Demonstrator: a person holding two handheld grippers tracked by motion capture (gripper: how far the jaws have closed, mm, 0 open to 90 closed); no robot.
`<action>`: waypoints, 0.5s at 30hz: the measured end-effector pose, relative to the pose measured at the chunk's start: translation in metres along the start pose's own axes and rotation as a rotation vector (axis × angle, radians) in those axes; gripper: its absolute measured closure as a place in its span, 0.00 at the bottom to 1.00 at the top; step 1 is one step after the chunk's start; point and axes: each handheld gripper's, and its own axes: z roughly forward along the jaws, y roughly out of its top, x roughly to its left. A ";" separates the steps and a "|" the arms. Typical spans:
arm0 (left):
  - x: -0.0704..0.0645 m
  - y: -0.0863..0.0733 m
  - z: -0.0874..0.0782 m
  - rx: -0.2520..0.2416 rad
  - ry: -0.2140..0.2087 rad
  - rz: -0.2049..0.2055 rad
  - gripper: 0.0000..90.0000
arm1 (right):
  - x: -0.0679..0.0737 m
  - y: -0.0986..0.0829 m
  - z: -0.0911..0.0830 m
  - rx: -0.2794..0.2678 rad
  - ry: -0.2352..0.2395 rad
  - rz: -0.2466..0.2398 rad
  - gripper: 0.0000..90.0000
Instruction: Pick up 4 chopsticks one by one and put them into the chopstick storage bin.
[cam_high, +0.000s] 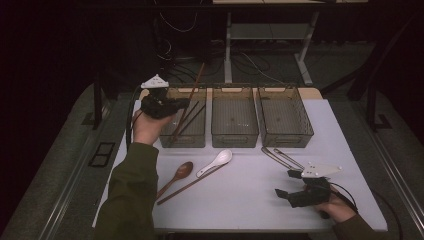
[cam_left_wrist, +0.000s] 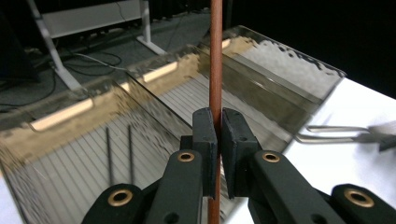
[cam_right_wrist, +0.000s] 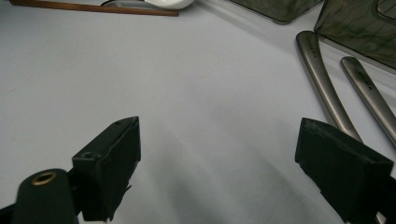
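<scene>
Sorting step in hand: left gripper (cam_high: 170, 106) has its jaws clamped on a brown chopstick (cam_left_wrist: 215, 56), held steeply tilted over the left bin (cam_high: 183, 141). The stick's low end looks to be inside the bin, top end sticking up past the far rim. Two dark chopsticks (cam_high: 189, 118) already lie in that bin.

Next move, my read: lower and tip the stick so it lies along the bin, then part the jaws. It's a long thin rod, so it could hang on the rim or bounce if dropped from a height.

Right gripper (cam_high: 289, 186) idles low over the counter (cam_high: 250, 200) at near right, jaws wide apart and empty, just beside metal tongs (cam_high: 280, 156).

Materials:
- bins: smoky translucent plastic, ribbed floors, three in a row at the far side; middle bin (cam_high: 234, 135) and right bin (cam_high: 287, 137) look empty
- wooden spoon (cam_high: 176, 177), smooth, oval bowl
- white ceramic soup spoon (cam_high: 216, 162), glossy
- second brown chopstick (cam_high: 187, 186) on the counter, near left
- tongs: brushed metal, flat arms
</scene>
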 end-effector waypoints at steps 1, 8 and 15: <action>0.004 0.002 0.002 0.006 0.011 0.010 0.94 | 0.000 0.000 0.000 0.001 0.002 0.000 0.16; 0.029 0.001 0.021 0.032 0.075 0.014 0.94 | 0.000 0.000 0.000 -0.003 -0.001 -0.001 0.16; 0.048 -0.018 0.036 0.121 0.116 -0.003 0.94 | -0.001 0.000 0.000 -0.002 0.000 0.005 0.16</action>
